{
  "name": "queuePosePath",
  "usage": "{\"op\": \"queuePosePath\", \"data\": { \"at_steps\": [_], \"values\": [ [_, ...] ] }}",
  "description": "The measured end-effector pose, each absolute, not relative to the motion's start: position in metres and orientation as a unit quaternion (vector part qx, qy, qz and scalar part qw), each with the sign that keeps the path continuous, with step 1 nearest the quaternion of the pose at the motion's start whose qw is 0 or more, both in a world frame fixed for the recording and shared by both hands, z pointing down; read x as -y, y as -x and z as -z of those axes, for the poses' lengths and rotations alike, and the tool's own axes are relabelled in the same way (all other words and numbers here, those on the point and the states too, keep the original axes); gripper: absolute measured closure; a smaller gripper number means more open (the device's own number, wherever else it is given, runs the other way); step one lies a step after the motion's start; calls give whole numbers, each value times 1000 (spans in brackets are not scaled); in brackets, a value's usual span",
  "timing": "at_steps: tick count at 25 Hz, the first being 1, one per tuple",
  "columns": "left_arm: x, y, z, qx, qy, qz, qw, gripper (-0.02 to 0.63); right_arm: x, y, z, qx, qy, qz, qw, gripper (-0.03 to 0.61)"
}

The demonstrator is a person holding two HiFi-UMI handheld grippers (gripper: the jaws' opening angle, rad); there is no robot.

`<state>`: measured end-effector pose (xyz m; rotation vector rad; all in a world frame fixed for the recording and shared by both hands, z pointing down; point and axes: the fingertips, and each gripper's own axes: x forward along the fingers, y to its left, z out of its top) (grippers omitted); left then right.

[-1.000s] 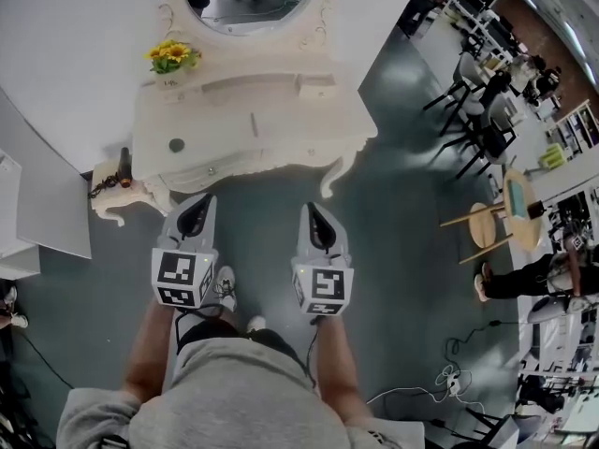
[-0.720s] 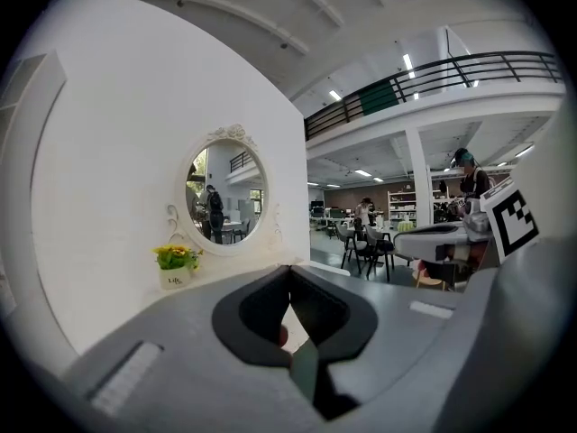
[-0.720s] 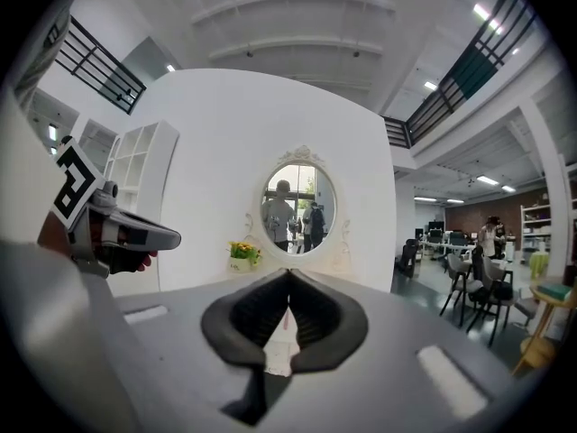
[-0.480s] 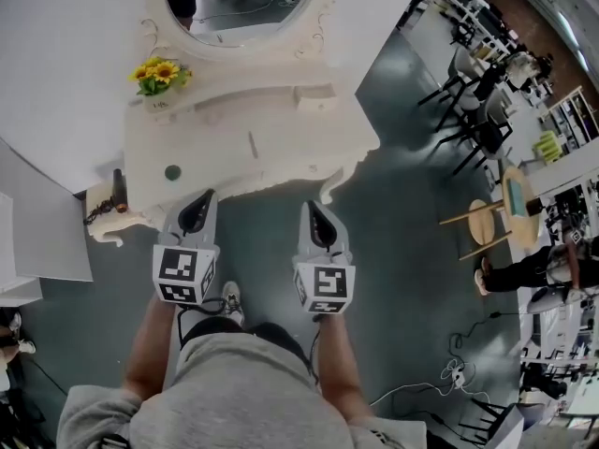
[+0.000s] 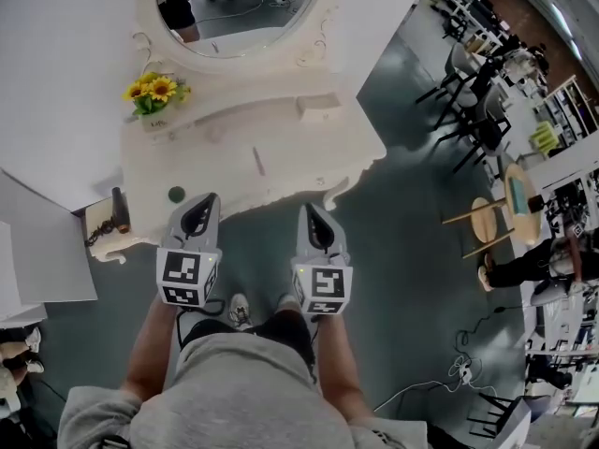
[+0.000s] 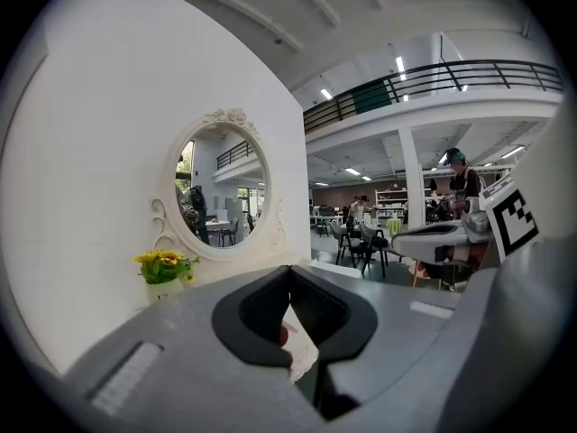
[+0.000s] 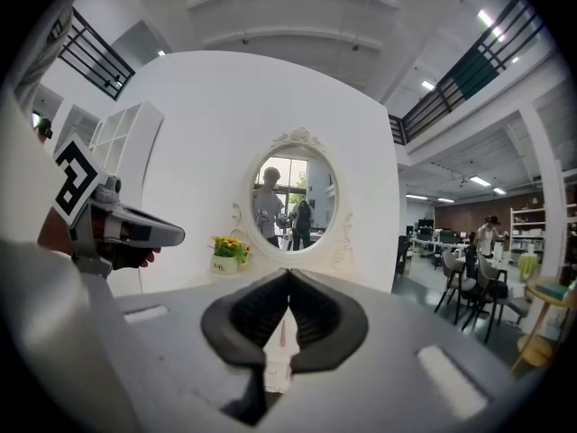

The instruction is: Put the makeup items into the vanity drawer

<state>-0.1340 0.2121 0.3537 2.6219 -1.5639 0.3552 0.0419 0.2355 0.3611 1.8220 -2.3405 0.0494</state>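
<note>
In the head view, a cream vanity [image 5: 281, 138] with carved, curving edges and scrolled legs stood against a white wall on a grey-green floor [image 5: 402, 251]. An oval mirror [image 5: 243, 7] in an ornate frame rose behind it. On its worktop sat a small pot of sunflowers [image 5: 152, 90] at the back left and a pale rectangular box [image 5: 318, 106] at the back right. A thin stick-shaped item [image 5: 258, 162] lay near the middle, and a small dark round item [image 5: 176, 194] sat by the front left edge. The drawer front could not be made out from above. The left tool [image 5: 199, 206] and the right tool [image 5: 314, 211], smooth grey shells with marker cubes, hung side by side before the vanity's front edge. Neither touched it. A dark bottle [image 5: 117, 209] stood on a low stand left of the vanity.

In the left gripper view, the dark ribbed pads [image 6: 257, 318] met at their tips with nothing between them. The mirror and the flowers lay ahead.

In the right gripper view, the curved black pads [image 7: 243, 318] were pressed together, empty. They pointed at the mirror.
</note>
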Motion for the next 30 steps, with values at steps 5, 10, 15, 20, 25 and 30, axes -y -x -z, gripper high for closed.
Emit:
{"op": "queuePosePath", "data": {
  "at_steps": [5, 10, 15, 20, 25, 30],
  "values": [
    [-187, 145, -361, 526, -841, -115, 44, 603, -198, -31, -360, 799, -595, -12, 89, 575],
    [-155, 153, -365, 554, -823, -114, 49, 603, -150, -22, -368, 819, -566, -15, 96, 575],
    [-114, 158, -380, 590, -795, -121, 71, 603, -88, -15, -385, 843, -526, -26, 110, 575],
    [-74, 159, -403, 619, -768, -135, 94, 603, -32, -7, -418, 860, -490, -58, 127, 575],
    [-49, 158, -440, 634, -746, -159, 127, 603, -6, -1, -472, 868, -457, -104, 163, 575],
    [-41, 161, -487, 639, -727, -183, 172, 603, 3, 5, -529, 868, -428, -150, 203, 575]
  ]
}}
